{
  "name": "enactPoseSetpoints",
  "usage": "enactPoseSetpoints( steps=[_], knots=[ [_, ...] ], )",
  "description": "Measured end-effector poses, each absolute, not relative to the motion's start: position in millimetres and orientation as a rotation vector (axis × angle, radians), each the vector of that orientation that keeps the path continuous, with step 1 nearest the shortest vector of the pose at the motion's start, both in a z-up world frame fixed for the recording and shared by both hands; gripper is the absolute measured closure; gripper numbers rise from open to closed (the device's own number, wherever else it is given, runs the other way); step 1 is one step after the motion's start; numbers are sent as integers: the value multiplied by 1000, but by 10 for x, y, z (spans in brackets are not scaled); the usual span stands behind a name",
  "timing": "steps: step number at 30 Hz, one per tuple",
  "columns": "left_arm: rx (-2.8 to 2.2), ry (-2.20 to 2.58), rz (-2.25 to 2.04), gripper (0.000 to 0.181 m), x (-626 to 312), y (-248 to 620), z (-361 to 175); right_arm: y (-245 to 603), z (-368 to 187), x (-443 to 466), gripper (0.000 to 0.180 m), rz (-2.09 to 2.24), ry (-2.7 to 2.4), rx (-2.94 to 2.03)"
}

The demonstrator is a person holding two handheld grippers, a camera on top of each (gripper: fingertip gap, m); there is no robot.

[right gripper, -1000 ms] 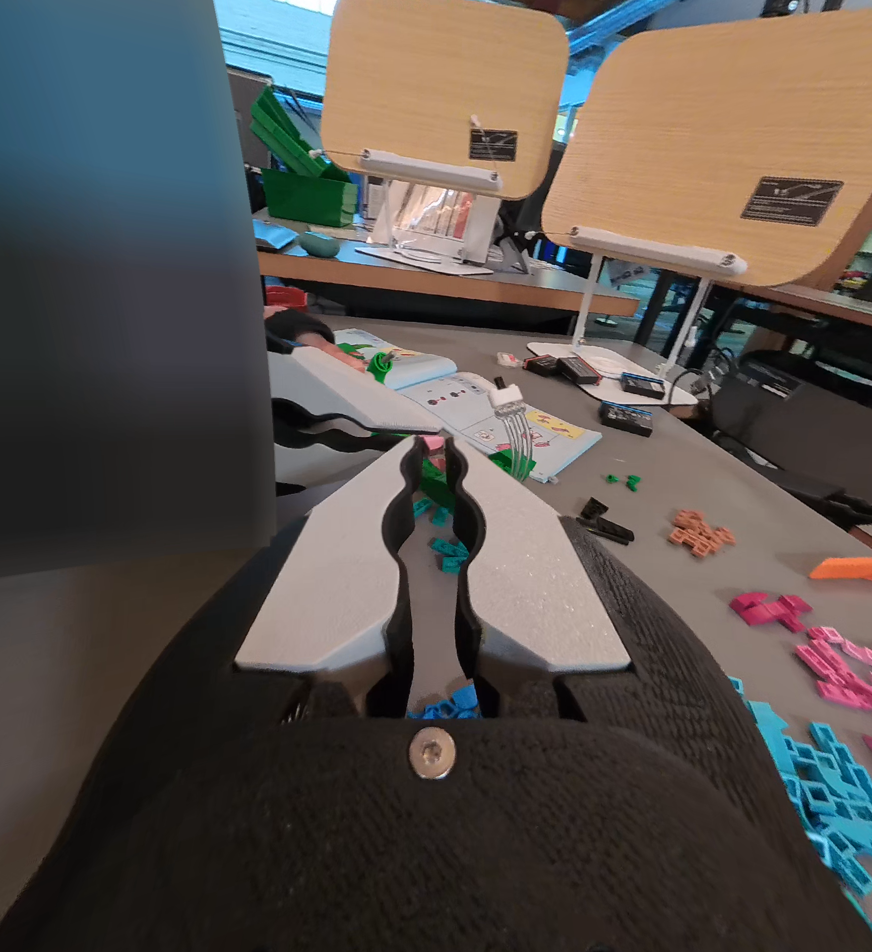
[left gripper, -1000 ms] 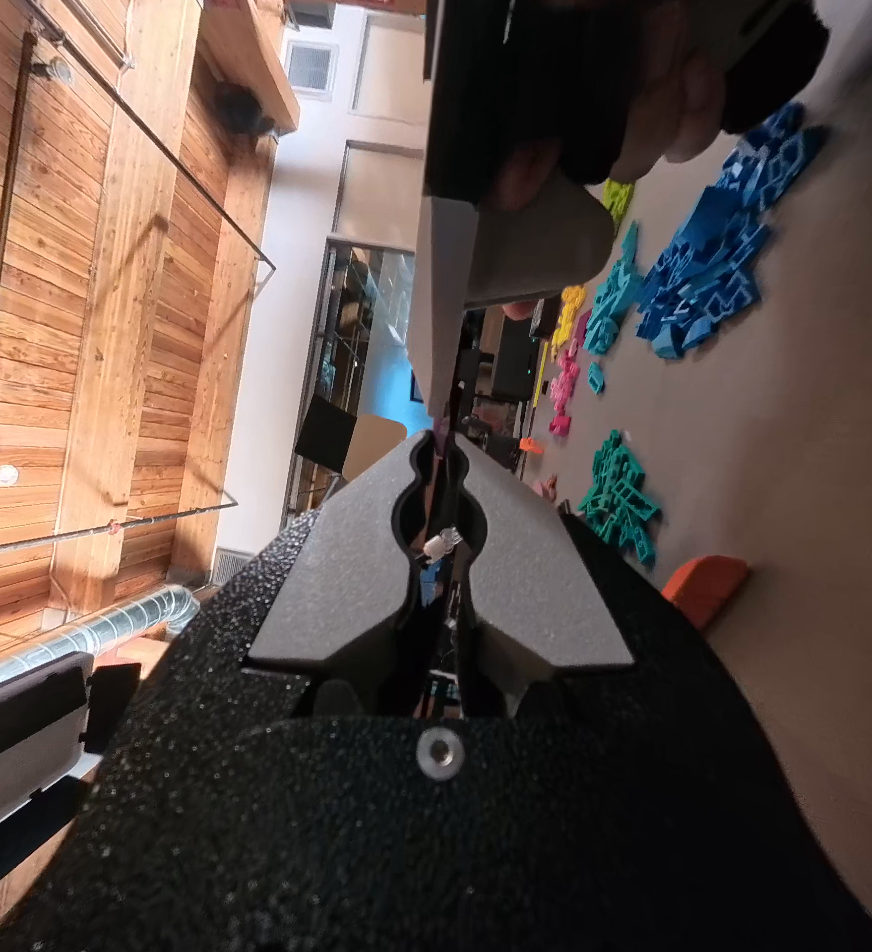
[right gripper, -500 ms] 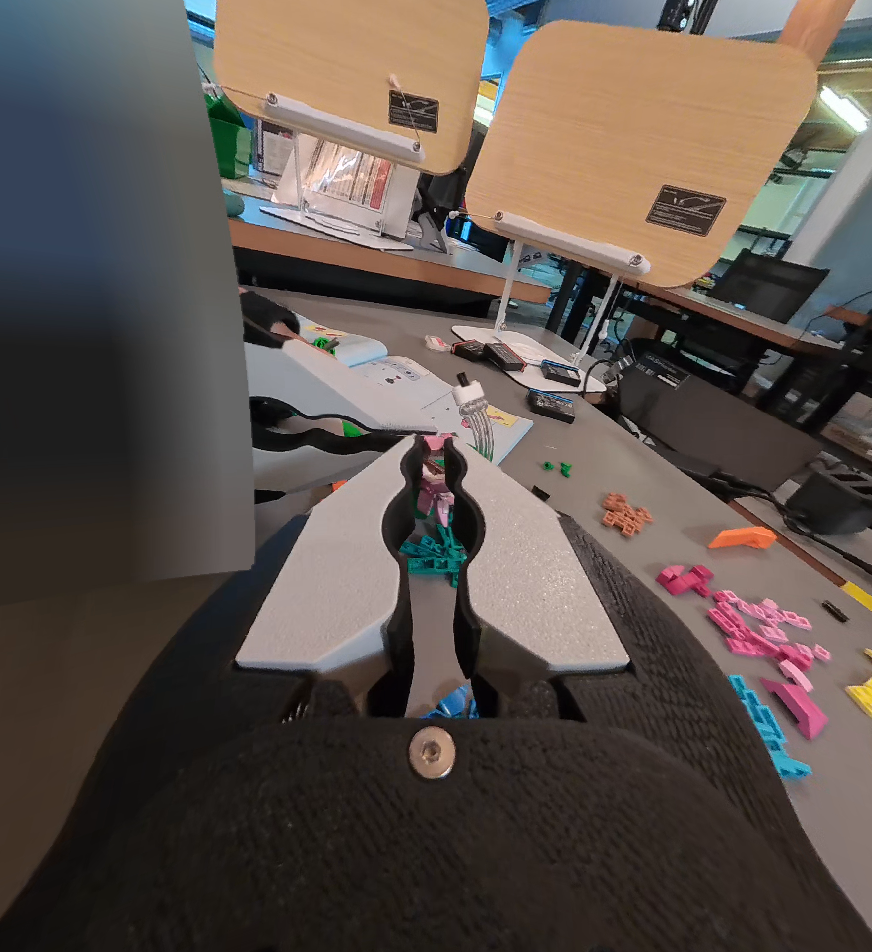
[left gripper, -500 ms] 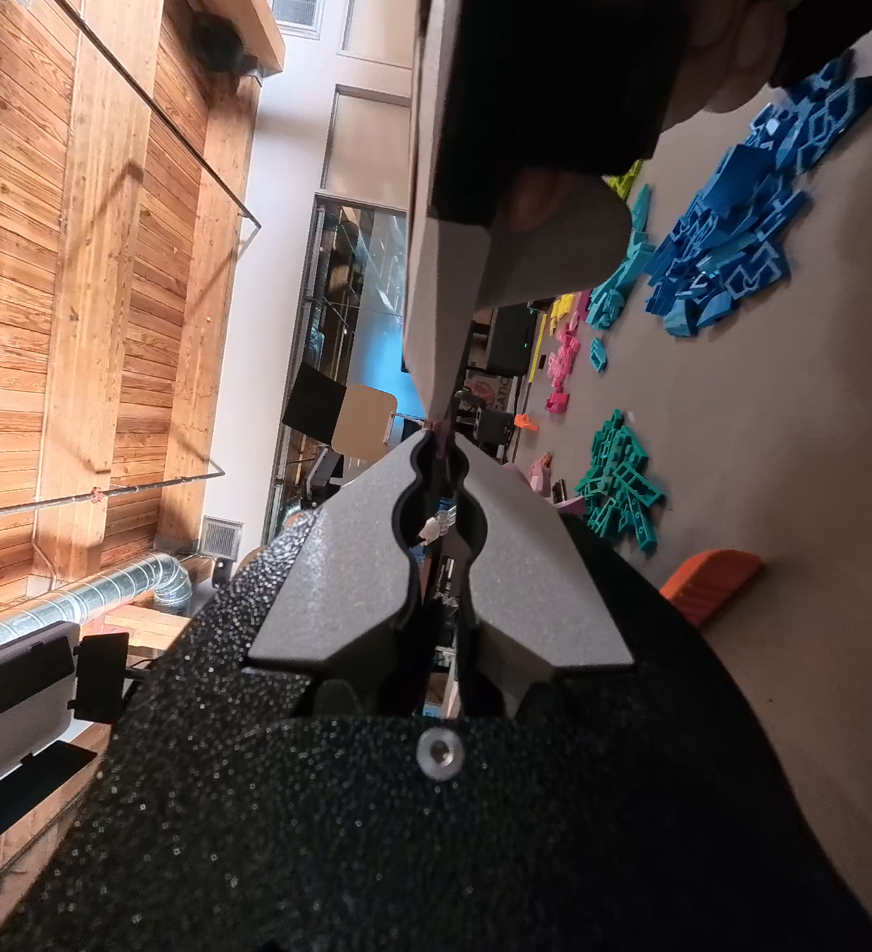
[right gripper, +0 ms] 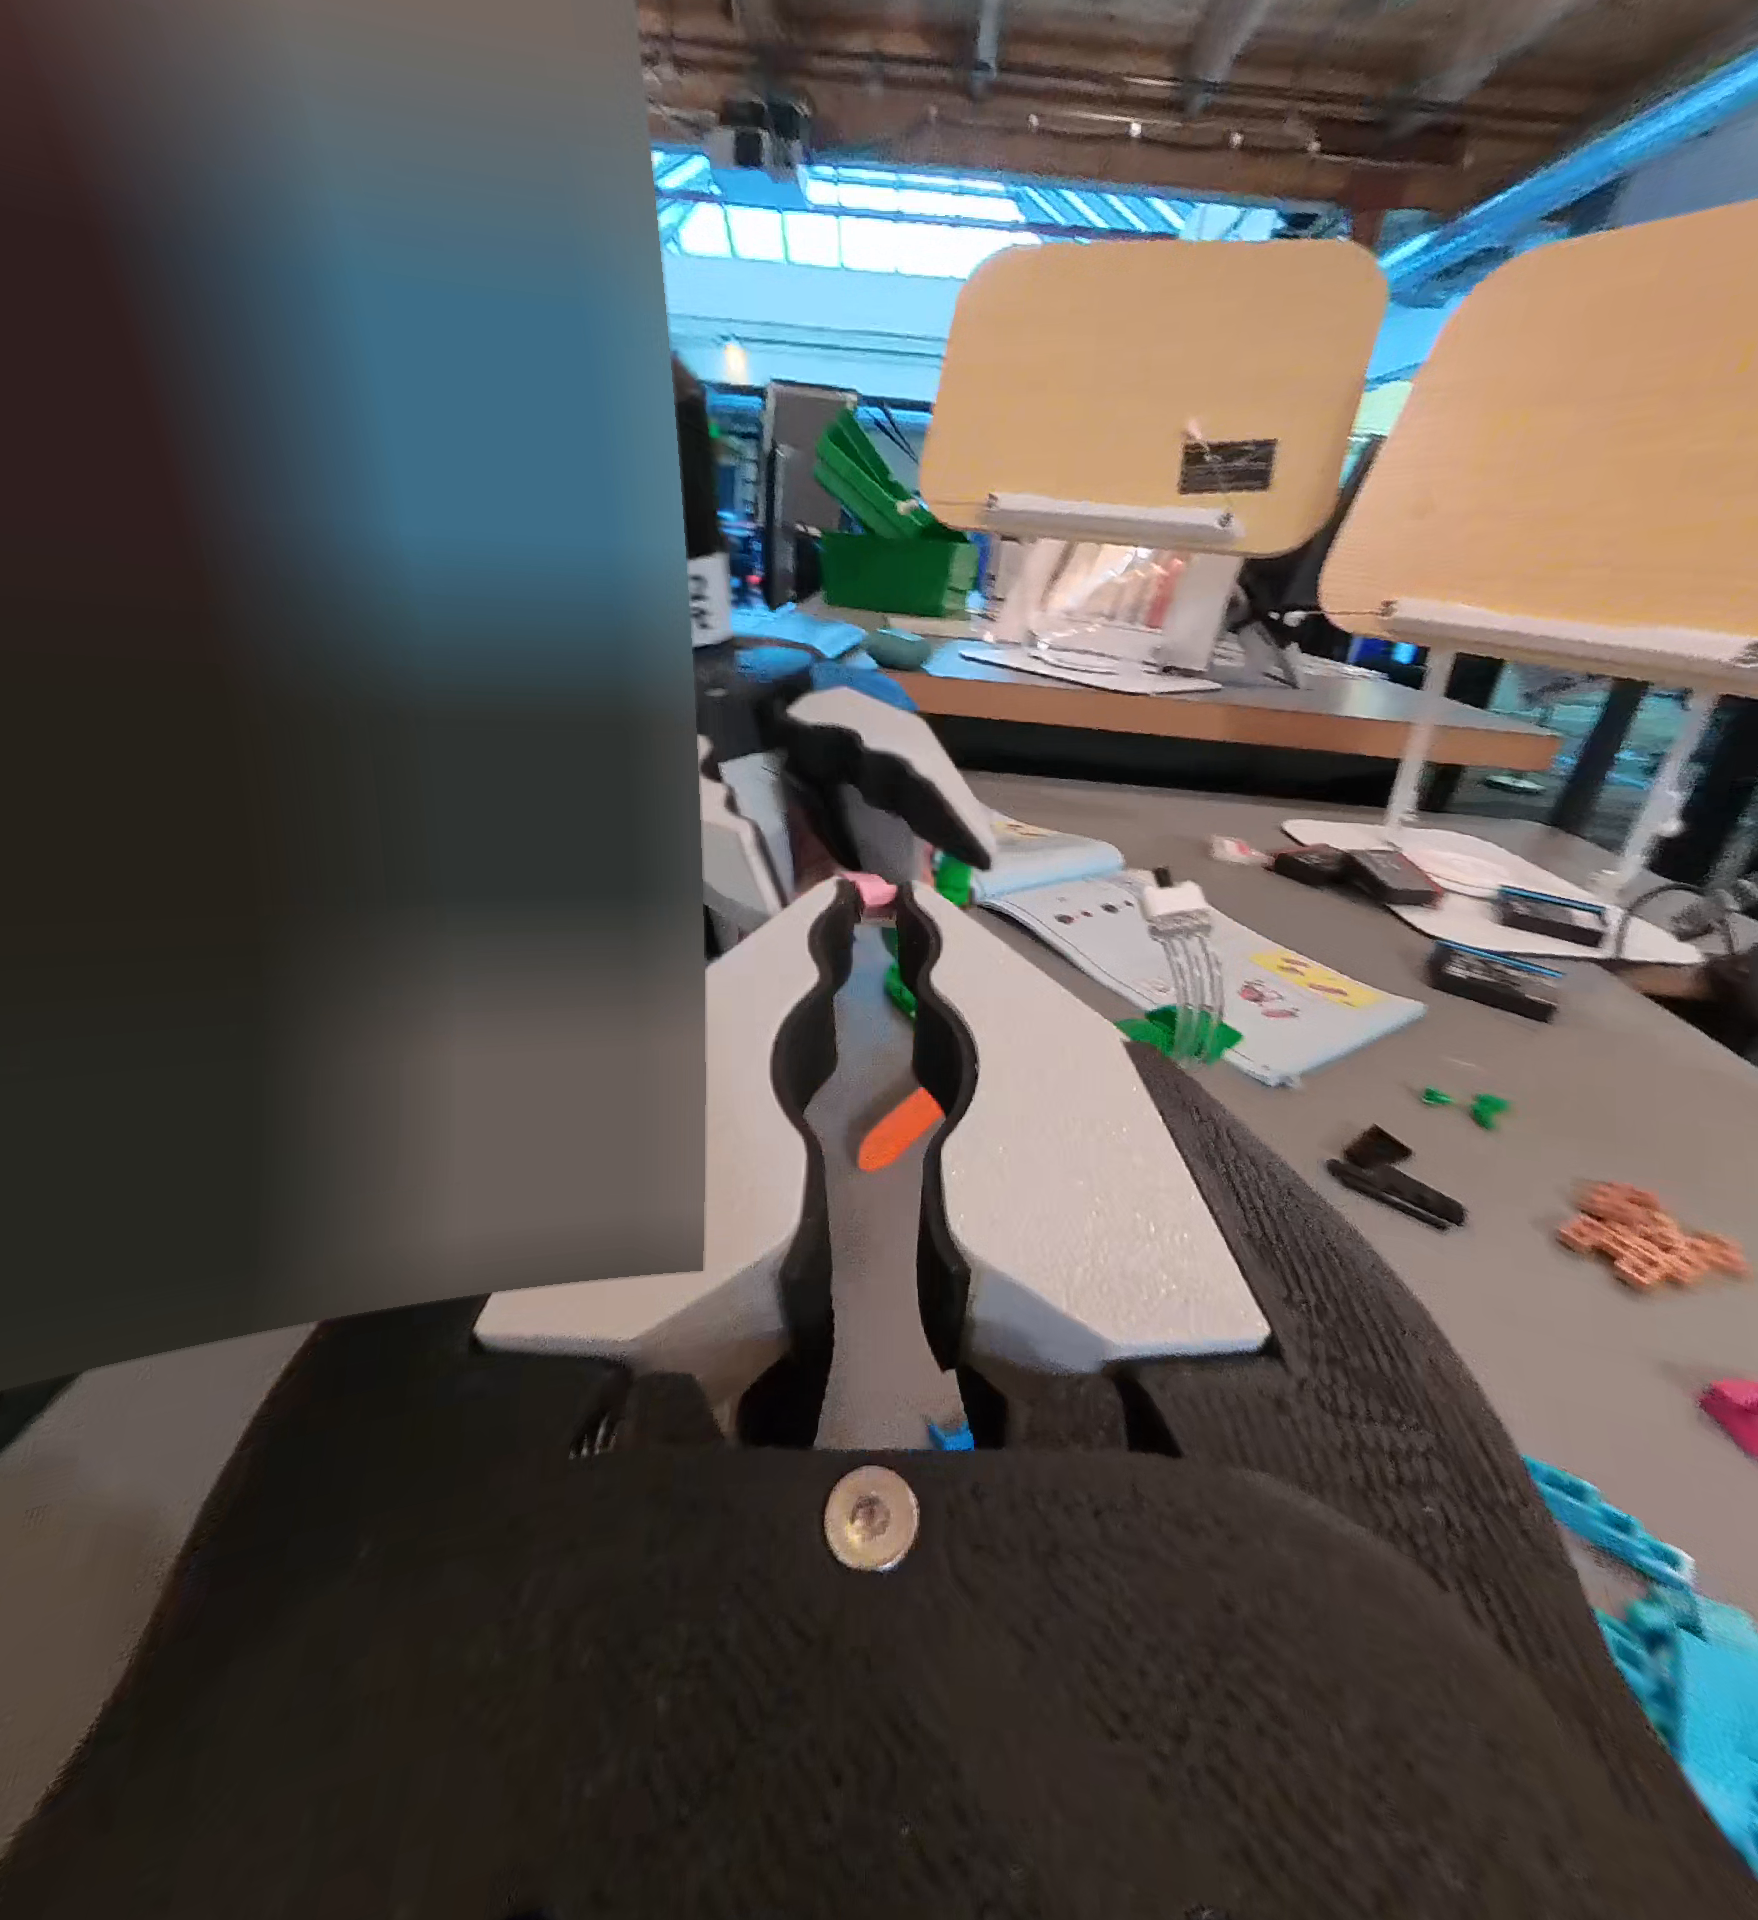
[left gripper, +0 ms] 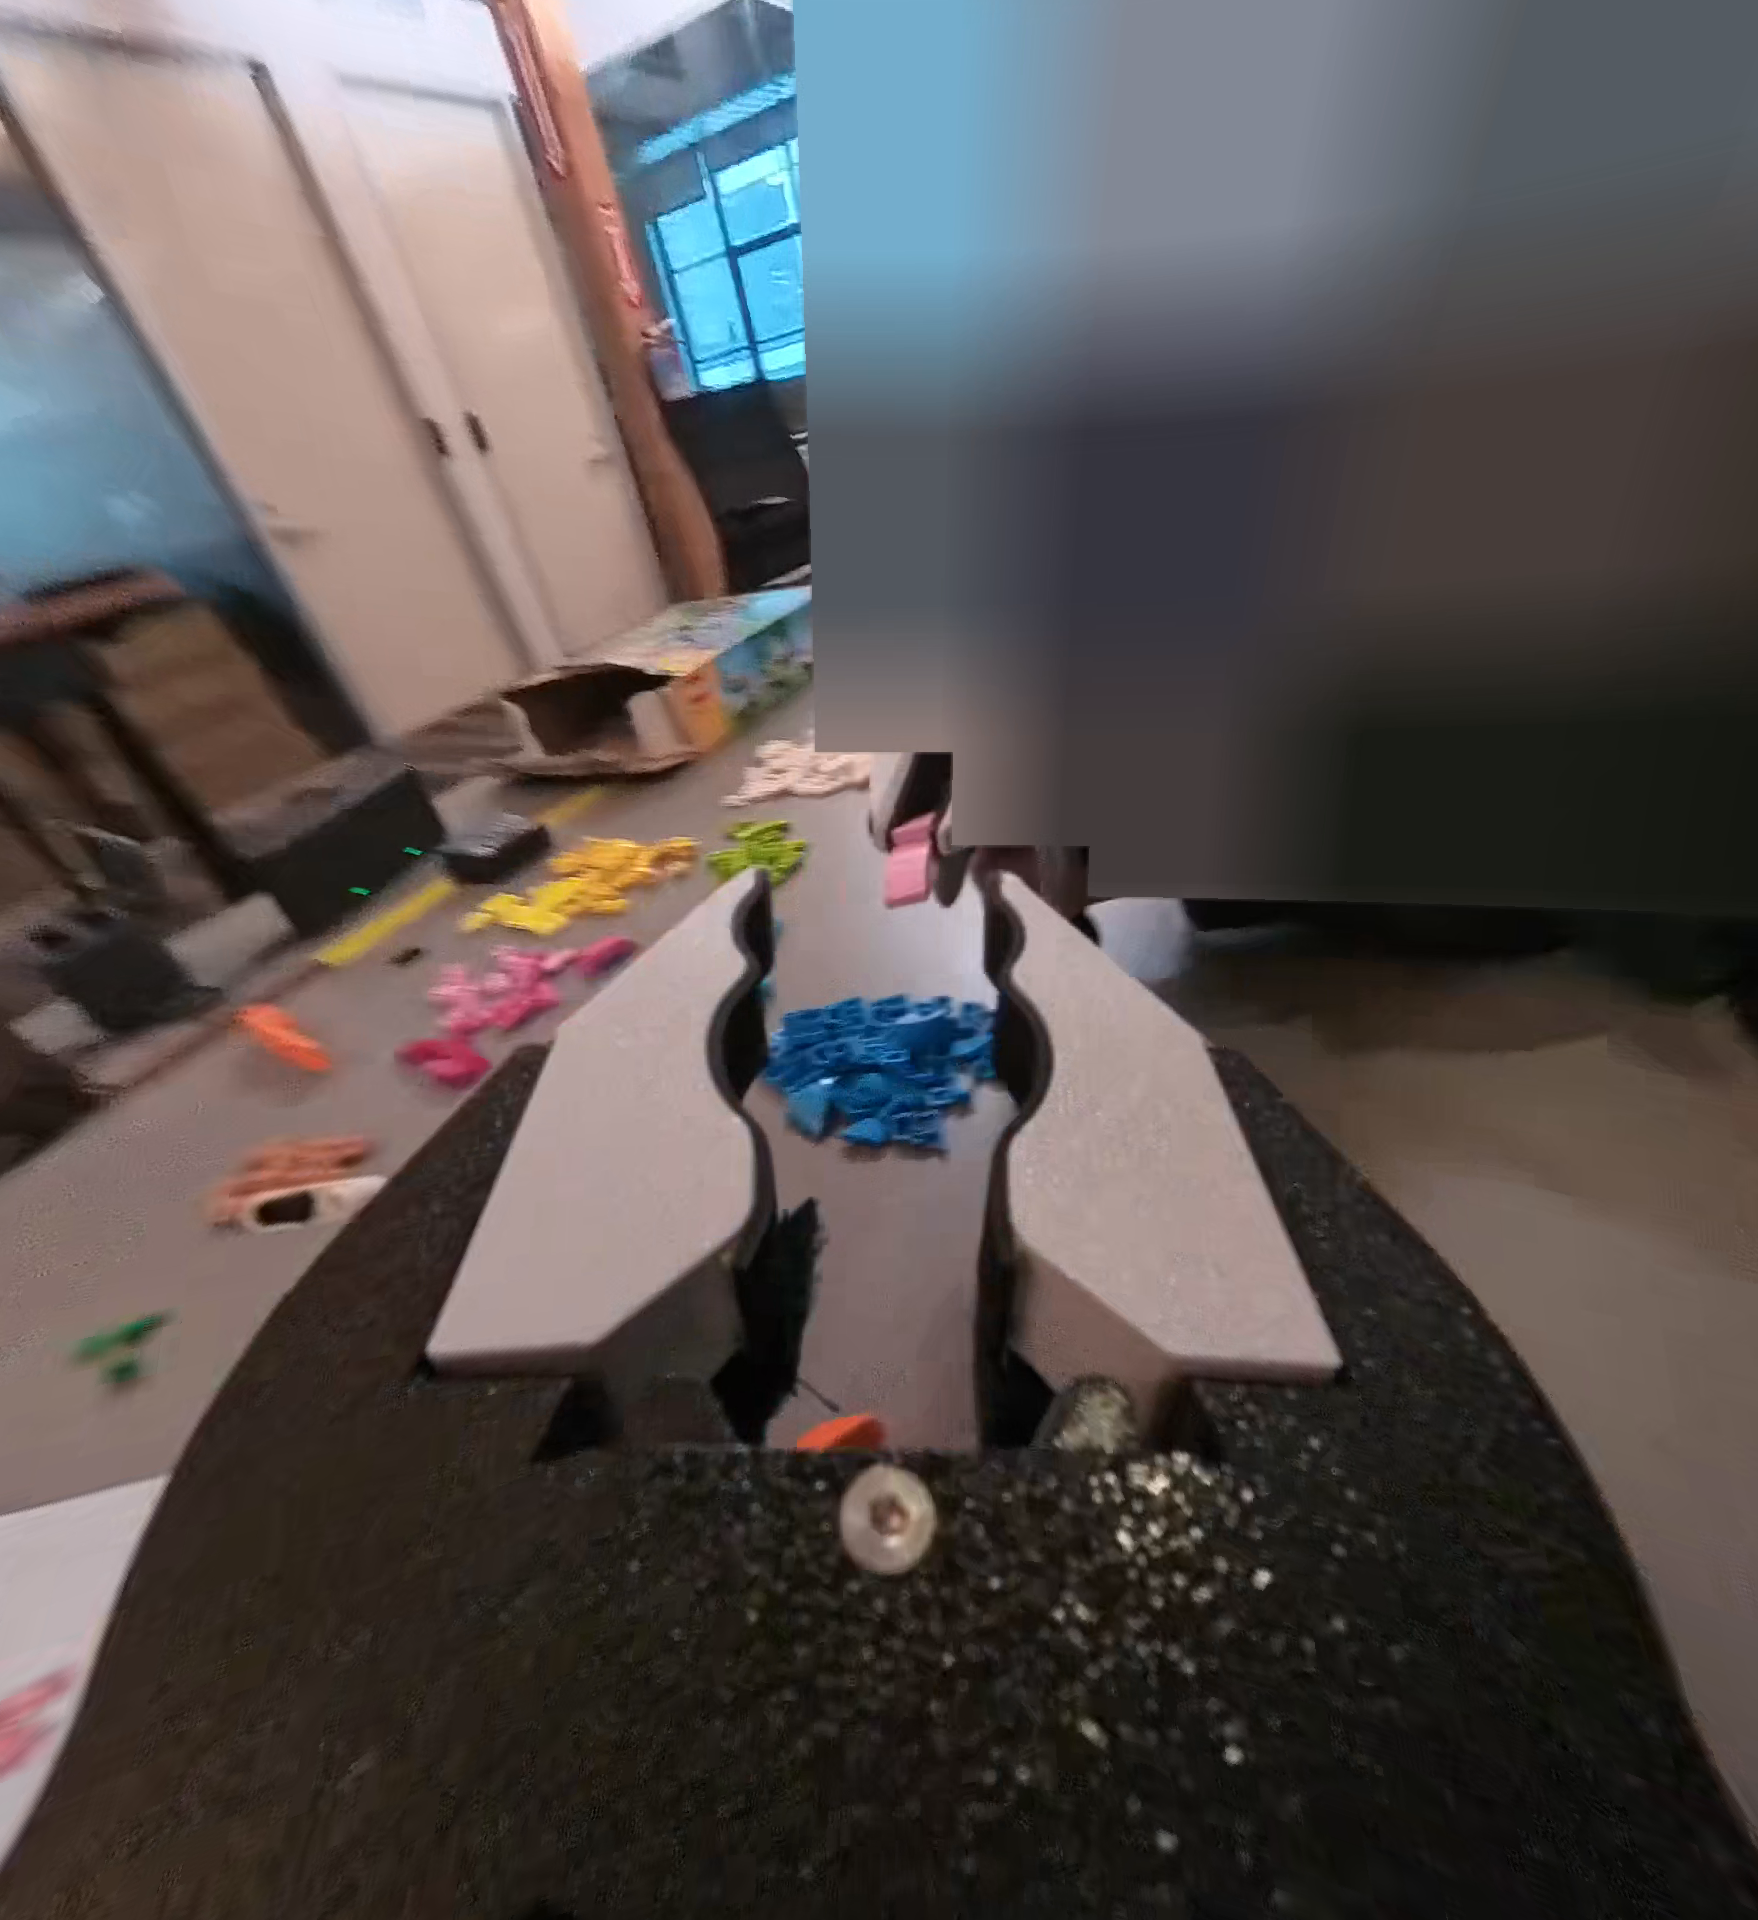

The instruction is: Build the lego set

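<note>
On the grey desk (left gripper: 1477,1195) there's lego everywhere, sorted loosely by colour. In the left wrist view the left gripper (left gripper: 877,914) has its fingers spread wide with nothing between them, and through the gap sits a heap of blue pieces (left gripper: 880,1070). Off to the left are yellow pieces (left gripper: 584,883), lime ones (left gripper: 759,847), pink ones (left gripper: 501,992), an orange curved piece (left gripper: 283,1039) and a torn-open cardboard box (left gripper: 636,696) at the far end. That view is pretty smeared, so small details are hard to make out.

The right gripper (right gripper: 877,902) is the busy one: its fingers are nearly closed, pinching a small pink piece (right gripper: 870,890) right at the tips. From the left wrist view, that same pink piece (left gripper: 906,868) hangs just past the left gripper's tips, up off the desk. Beyond it in the right wrist view lie an open instruction booklet (right gripper: 1218,987), a white-topped build with clear prongs on a green base (right gripper: 1181,966), some black pieces (right gripper: 1394,1179), salmon pieces (right gripper: 1644,1242) and teal ones (right gripper: 1685,1662) at the lower right. Two wooden boards on stands (right gripper: 1155,395) sit at the back.
</note>
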State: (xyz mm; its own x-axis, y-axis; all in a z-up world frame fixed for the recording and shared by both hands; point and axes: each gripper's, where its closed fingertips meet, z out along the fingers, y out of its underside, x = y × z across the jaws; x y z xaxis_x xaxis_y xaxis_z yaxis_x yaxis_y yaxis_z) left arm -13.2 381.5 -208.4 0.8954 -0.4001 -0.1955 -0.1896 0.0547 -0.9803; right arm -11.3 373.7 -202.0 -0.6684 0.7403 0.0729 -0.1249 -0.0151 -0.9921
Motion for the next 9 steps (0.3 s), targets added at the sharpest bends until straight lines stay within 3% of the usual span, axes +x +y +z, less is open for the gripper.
enactPoseSetpoints(
  steps=[4, 9],
  knots=[
    [-1496, 471, -375, 172, 8, 3753, -2051, 3669, -2016, -61, 174, 1824, -1664, -627],
    [-1494, 442, -512, 170, 56, 3738, -2056, 3649, -2029, -34, 174, 1858, -1685, -626]
  ],
)
